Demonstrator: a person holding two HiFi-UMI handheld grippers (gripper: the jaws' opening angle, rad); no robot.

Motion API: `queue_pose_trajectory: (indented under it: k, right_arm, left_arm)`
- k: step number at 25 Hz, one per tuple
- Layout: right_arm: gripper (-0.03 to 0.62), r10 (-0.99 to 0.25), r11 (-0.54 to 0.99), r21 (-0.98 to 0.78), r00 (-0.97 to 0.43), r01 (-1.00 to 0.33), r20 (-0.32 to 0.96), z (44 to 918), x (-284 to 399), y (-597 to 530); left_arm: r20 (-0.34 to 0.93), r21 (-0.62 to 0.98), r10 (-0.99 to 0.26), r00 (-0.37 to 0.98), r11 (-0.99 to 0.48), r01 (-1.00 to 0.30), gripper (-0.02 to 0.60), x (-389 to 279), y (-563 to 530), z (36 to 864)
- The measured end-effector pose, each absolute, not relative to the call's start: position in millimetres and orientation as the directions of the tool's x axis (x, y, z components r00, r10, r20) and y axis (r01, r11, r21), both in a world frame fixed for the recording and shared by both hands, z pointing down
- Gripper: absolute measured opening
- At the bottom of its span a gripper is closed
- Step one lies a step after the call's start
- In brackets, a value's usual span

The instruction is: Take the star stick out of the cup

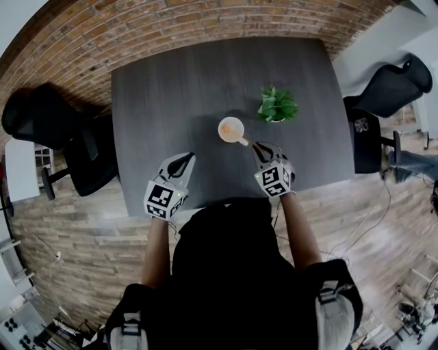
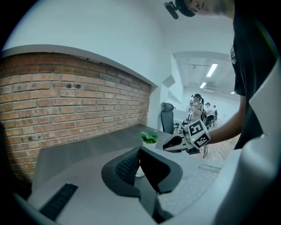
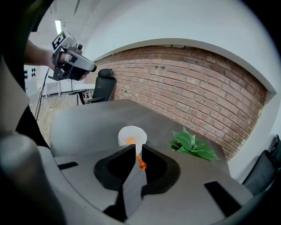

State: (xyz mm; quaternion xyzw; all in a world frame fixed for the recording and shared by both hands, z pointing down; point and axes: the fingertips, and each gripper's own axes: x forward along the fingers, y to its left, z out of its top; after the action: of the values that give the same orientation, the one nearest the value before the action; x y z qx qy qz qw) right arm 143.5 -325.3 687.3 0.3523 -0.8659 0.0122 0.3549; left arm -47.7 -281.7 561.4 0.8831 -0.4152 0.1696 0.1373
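A white cup (image 1: 231,128) stands on the dark table (image 1: 157,102), a little right of its middle. An orange star stick (image 1: 243,141) leans out of it toward me. In the right gripper view the cup (image 3: 131,134) sits just beyond the jaws, and the stick (image 3: 139,161) runs down between them to its round end. My right gripper (image 1: 257,145) is shut on that stick's lower part. My left gripper (image 1: 188,158) hovers near the table's front edge, left of the cup, shut with nothing in it. From the left gripper view the cup is mostly hidden behind the jaws.
A small potted green plant (image 1: 277,104) stands just right of the cup, seen also in the right gripper view as a plant (image 3: 193,146). Black office chairs sit left (image 1: 48,119) and right (image 1: 393,85) of the table. A brick wall (image 1: 205,20) runs behind it.
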Motion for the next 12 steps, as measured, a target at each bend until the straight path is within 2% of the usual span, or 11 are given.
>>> queue_pose_trajectory:
  k: [12]
  right_arm:
    - [0.028,-0.6,0.746,0.223,-0.487,-0.628,0.635,698,146,-318]
  left_arm:
    - [0.414,0.096,-0.693,0.59,-0.612,-0.785,0.002,-52,-269,560]
